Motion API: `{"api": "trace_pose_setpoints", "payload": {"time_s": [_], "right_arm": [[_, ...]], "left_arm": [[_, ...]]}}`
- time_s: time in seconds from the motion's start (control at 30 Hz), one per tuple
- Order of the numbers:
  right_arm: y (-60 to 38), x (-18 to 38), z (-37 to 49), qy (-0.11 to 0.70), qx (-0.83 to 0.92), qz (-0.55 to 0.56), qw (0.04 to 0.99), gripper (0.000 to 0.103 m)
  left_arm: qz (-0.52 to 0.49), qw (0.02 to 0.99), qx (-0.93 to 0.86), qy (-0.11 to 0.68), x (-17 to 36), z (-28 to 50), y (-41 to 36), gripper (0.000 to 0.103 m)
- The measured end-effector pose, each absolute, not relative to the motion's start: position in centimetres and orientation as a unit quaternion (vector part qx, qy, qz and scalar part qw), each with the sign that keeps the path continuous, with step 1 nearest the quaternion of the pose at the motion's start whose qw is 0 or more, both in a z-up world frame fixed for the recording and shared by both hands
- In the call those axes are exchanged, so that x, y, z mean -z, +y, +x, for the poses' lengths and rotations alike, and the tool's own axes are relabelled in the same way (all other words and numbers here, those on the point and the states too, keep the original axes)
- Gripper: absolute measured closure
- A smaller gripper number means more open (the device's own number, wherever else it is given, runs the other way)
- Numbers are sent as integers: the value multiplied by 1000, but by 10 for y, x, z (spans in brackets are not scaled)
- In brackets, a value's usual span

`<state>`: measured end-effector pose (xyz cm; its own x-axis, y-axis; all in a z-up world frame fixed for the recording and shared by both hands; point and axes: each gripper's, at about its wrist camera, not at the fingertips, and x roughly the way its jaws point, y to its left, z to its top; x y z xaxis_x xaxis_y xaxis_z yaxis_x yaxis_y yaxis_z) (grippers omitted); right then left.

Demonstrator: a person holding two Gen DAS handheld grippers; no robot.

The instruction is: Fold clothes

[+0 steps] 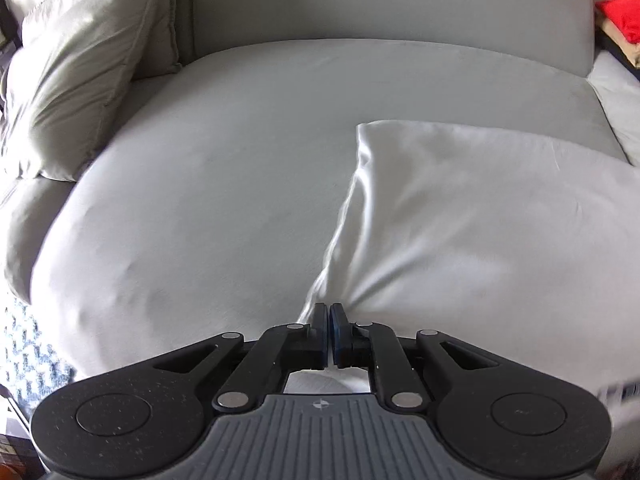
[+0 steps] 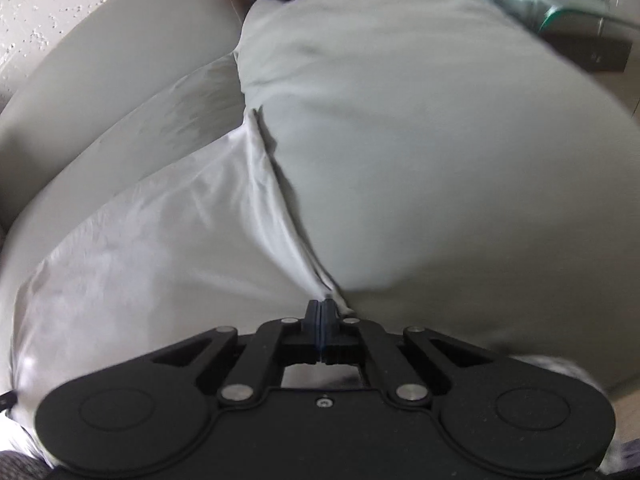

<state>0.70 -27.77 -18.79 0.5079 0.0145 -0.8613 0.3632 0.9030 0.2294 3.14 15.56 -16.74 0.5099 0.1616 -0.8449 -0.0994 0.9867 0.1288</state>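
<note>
Two pinches on one pale, silky white cloth (image 1: 472, 216), spread over the wide grey sofa seat cushion (image 1: 208, 184). Left hand-held gripper (image 1: 329, 312) narrowed almost fully, pads clamped on the near left corner of the cloth, creases fanning out from the nip. Right hand-held gripper (image 2: 321, 307) pressed fully closed on a bunched ridge at the cloth's (image 2: 152, 248) right edge, where white fabric meets grey cushion (image 2: 440, 168). Far corners of the cloth lying flat toward the grey backrest (image 1: 380, 4), well short of it. Grey throw pillow (image 1: 88, 80) propped at the cushion's left end, well apart from the cloth. Red item (image 1: 620, 16) beyond the cushion's right end, out of the way.

Probably the start of a fold: near edge gripped, ready for carrying over toward the backrest. Best done by lifting both corners evenly, keeping the edge between them taut but not stretched, and laying near corners onto far corners squarely. Slippery-looking fabric, so firm pinch until fully set down, then release together. Uneven pull likely to skew the fold or drag the far edge across the cushion.
</note>
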Motion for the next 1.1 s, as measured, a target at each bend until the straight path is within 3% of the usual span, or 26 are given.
{"api": "trace_pose_setpoints", "payload": {"time_s": [0.13, 0.27, 0.43, 0.5, 0.6, 0.7, 0.77, 0.87, 0.93, 1.1], "right_arm": [[-278, 169, -9, 456, 89, 209, 860, 93], [-261, 162, -8, 435, 10, 252, 864, 93], [-208, 171, 22, 449, -67, 215, 865, 91], [-194, 179, 30, 459, -74, 194, 864, 91], [-193, 188, 22, 480, -72, 169, 858, 101], [-203, 186, -1, 491, -63, 169, 852, 101], [-214, 186, -16, 508, -52, 185, 840, 96], [-238, 184, -40, 489, -42, 248, 835, 80], [-258, 183, -53, 452, -40, 323, 831, 60], [-287, 197, -62, 394, -34, 467, 791, 55]], "left_arm": [[-3, 895, -44, 444, 149, -1, 156, 94], [-11, 914, 14, 405, 138, -10, 129, 93], [-3, 911, 66, 407, 153, 15, 84, 93], [-6, 904, 78, 421, 165, 22, 73, 92], [12, 886, 76, 458, 182, 15, 64, 92], [27, 889, 83, 450, 178, -8, 65, 92], [32, 887, 89, 452, 174, -24, 67, 92], [29, 897, 93, 431, 164, -45, 70, 92], [16, 905, 87, 417, 157, -52, 68, 91], [4, 912, 73, 403, 147, -54, 60, 89]]}}
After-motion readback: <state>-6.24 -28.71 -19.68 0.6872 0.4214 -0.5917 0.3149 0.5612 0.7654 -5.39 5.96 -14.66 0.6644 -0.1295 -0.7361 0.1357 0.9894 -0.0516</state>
